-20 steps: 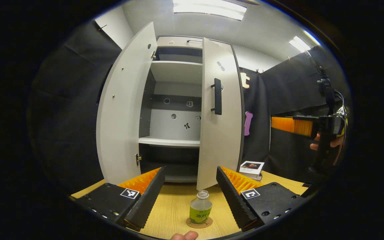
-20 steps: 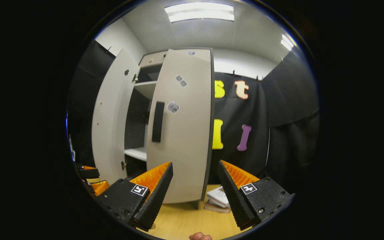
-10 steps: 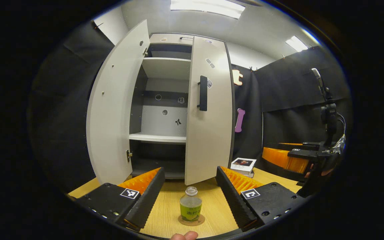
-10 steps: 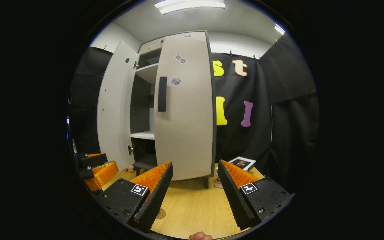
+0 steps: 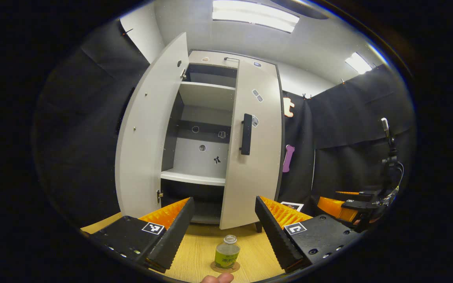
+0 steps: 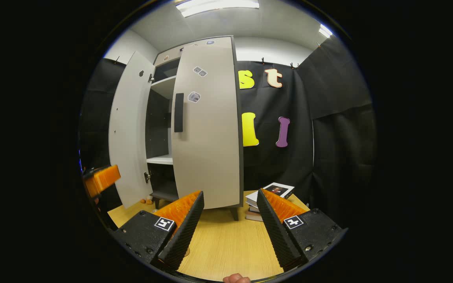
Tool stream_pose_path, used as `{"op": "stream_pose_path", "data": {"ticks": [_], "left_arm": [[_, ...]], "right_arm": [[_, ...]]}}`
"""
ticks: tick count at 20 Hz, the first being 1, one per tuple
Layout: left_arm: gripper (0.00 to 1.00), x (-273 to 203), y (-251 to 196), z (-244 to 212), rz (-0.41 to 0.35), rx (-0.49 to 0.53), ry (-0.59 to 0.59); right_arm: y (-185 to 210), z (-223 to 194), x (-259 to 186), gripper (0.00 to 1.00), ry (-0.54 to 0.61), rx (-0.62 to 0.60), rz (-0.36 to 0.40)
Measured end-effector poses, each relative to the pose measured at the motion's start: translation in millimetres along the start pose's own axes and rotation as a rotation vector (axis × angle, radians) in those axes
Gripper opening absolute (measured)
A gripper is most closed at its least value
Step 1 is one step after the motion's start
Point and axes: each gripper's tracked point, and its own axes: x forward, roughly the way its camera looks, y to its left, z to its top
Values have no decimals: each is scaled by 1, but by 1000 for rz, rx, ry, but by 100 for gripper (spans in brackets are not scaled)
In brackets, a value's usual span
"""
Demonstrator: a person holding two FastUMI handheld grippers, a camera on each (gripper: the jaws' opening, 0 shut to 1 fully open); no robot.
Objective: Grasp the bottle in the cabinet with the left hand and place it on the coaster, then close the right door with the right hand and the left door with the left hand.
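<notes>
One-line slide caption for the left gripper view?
Bottle on its coaster between open left tongs; left cabinet door wide open.

bottle label: the bottle (image 5: 227, 256) on the coaster (image 5: 225, 268) wears a green band with dark print, too small to read;
gripper tags: square black-and-white code markers, no words;
cabinet door stickers: small, blurred;
book cover: unreadable

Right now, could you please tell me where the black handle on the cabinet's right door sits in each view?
Left gripper view: the black vertical handle sits just right of centre, on the pale grey right door.
Right gripper view: the handle is left of centre, upper half.
Shared landmark: the open left door, left of it in both.
</notes>
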Motion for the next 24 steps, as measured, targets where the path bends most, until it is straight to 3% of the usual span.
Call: {"op": "stream_pose_path", "data": {"ticks": [3,4,8,11,13,19,20,24], "left_arm": [[99,-5,37,36,70,-17,-71],[95,-7,56,50,112,9,-110],[95,-16,145,83,334,100,-161],[99,-20,197,111,440,99,-205],[95,-13,231,126,496,71,-215],[99,46,289,133,536,32,-176],[95,59,298,129,549,21,-155],[94,74,307,125,564,42,-165]], "right_arm": [[1,-1,0,83,7,5,4],[2,-2,-1,83,17,3,11],[-4,9,-6,83,5,-24,7],[-6,12,-8,83,-9,-16,-2],[-4,10,-10,83,-4,-2,3],[-11,22,-12,83,-33,-2,-11],[-12,26,-12,83,-45,7,-13],[-24,37,-12,83,-70,16,-38]]}}
